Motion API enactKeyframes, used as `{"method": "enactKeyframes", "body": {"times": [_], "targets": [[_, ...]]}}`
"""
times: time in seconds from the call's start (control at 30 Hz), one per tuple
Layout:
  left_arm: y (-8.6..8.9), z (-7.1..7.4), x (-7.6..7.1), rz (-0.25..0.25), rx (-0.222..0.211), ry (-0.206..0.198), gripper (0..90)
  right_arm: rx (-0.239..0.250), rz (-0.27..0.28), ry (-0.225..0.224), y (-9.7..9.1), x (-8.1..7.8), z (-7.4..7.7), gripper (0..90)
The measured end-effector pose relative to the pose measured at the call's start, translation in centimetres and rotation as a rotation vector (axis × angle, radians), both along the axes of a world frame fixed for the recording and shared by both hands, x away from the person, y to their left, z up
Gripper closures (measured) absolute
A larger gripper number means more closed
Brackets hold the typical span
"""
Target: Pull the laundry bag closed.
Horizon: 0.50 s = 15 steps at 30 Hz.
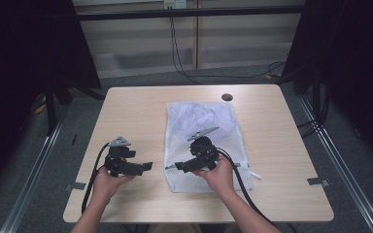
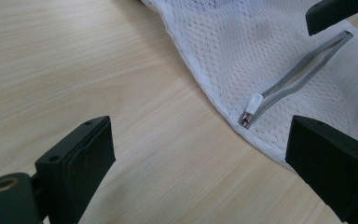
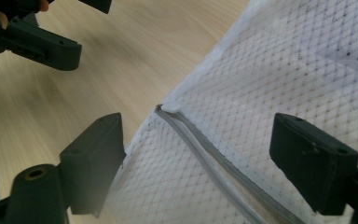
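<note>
Pale wooden bench (image 1: 126,111) carries a mesh bag (image 1: 199,126) — its zipper pull (image 2: 253,103) lies upper right of the gaping, empty left tool (image 2: 205,154); right tool (image 3: 200,154) — gaping, empty — straddles the zipper (image 3: 214,158).

Left gripper (image 1: 148,166), lower left of high view: black body, grey three-cornered plate (image 1: 120,141) on top, black cable (image 1: 93,175) looping down to table edge. Right gripper (image 1: 171,166), lower centre: same black build, grey plate (image 1: 202,132) above, thick black cable (image 1: 238,179) trailing along forearm toward bottom right. Forearms bare, no sleeves visible. Gripper views: two blocky matte-black jaws with flat pads, small screw holes on outer faces; brass-coloured ringed hole (image 2: 4,185) at lower left of each.
</note>
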State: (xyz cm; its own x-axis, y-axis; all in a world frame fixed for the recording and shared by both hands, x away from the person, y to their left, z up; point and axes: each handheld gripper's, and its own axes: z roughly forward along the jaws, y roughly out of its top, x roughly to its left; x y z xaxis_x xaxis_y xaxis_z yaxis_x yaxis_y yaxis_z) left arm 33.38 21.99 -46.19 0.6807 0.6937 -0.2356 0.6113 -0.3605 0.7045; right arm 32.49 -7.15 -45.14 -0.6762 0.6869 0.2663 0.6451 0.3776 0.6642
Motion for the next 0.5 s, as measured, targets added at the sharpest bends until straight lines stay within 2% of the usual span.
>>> {"method": "enactKeyframes", "body": {"times": [0.27, 0.5], "targets": [[0.1, 0.1, -0.1, -0.003, -0.002, 0.000, 10.3, 0.019, 0.021, 0.009, 0.6, 0.3, -0.3, 27.7], [0.1, 0.1, 0.0, -0.001, -0.003, 0.008, 10.7, 0.025, 0.043, 0.062, 1.2, 0.7, -0.8, 35.4]]}}
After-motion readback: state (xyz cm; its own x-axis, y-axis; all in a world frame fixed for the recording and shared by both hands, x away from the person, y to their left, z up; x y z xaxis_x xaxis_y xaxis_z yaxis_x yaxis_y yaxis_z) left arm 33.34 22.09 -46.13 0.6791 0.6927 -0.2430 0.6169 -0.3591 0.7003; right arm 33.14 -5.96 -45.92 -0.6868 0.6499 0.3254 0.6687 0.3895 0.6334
